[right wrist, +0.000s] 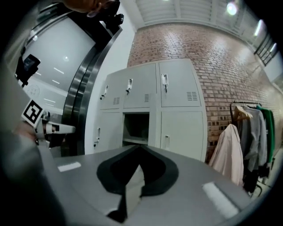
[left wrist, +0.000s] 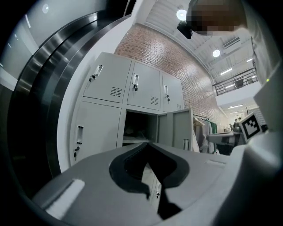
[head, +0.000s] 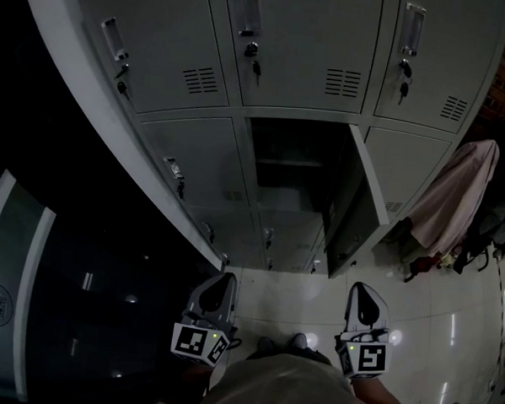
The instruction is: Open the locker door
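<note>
A bank of grey lockers (head: 310, 65) stands ahead. The middle locker's door (head: 353, 206) is swung out to the right, and its dark compartment (head: 293, 161) shows a shelf inside. In the left gripper view the open door (left wrist: 176, 128) stands beside the compartment (left wrist: 136, 128); the right gripper view shows the same opening (right wrist: 136, 127). My left gripper (head: 218, 281) and right gripper (head: 363, 289) are held low near my body, well back from the lockers. Both are shut with nothing between the jaws, as seen at the left gripper (left wrist: 148, 144) and the right gripper (right wrist: 139, 147).
A pale coat (head: 455, 199) and other clothes hang on a rack right of the lockers, with the coat (right wrist: 227, 150) near a brick wall. A dark curved glass wall (head: 28, 295) runs along the left. Glossy floor tiles (head: 433, 308) lie below.
</note>
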### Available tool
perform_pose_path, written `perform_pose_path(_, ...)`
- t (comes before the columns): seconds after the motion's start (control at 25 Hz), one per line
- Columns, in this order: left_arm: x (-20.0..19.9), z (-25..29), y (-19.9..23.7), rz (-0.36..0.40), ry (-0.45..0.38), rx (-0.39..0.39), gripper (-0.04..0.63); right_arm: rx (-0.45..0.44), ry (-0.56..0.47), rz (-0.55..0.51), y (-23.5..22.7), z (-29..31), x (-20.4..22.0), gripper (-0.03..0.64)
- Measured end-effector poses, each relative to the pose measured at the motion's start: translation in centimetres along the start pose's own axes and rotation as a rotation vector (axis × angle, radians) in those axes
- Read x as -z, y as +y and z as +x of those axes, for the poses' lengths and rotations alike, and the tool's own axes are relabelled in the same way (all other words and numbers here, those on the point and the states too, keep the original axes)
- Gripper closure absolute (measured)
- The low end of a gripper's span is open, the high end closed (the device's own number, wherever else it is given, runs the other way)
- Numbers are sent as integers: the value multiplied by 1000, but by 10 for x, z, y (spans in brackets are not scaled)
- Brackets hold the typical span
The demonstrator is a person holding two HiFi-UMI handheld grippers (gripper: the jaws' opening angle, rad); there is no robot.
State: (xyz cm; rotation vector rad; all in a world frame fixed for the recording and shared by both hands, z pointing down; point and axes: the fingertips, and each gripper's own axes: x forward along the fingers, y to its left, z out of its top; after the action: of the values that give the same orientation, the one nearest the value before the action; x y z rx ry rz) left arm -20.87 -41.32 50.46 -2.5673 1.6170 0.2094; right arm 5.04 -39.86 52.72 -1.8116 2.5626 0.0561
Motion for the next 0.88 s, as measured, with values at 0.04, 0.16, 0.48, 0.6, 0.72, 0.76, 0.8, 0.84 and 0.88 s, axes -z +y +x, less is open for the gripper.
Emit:
perform_pose_path(0.04,1,0,1,0,2,-4,534,-12,-18,-9,0,1,-7,615)
perform_pose_path(0.16,0,-4,2,-1,3,-14,537,-31,-57,-31,2,4,-25,615)
perform_pose_path(0.48,5,-13,0,25,16,31,537,-50,-37,61,25,-11,-3,615)
perform_pose_path(0.6,20,-23,10,15,36,34,538,-66,14,70,42,-13,17,615)
perform_pose_path(0.72,29,-29,18,24,45,32,537,-63,-25,46,45,-14,14,615)
perform_pose_path(0.76,30,-30,18,32,43,32,537,-62,-48,40,45,-17,10,615)
perform_pose_path(0.8,28,-32,17,40,39,31,537,-63,-64,39,45,-20,7,615)
perform_pose_path(0.84,25,-35,14,46,33,28,537,-66,-69,40,45,-25,5,615)
perform_pose_path(0.88,20,-38,11,50,26,24,537,-72,-67,41,46,-30,3,615)
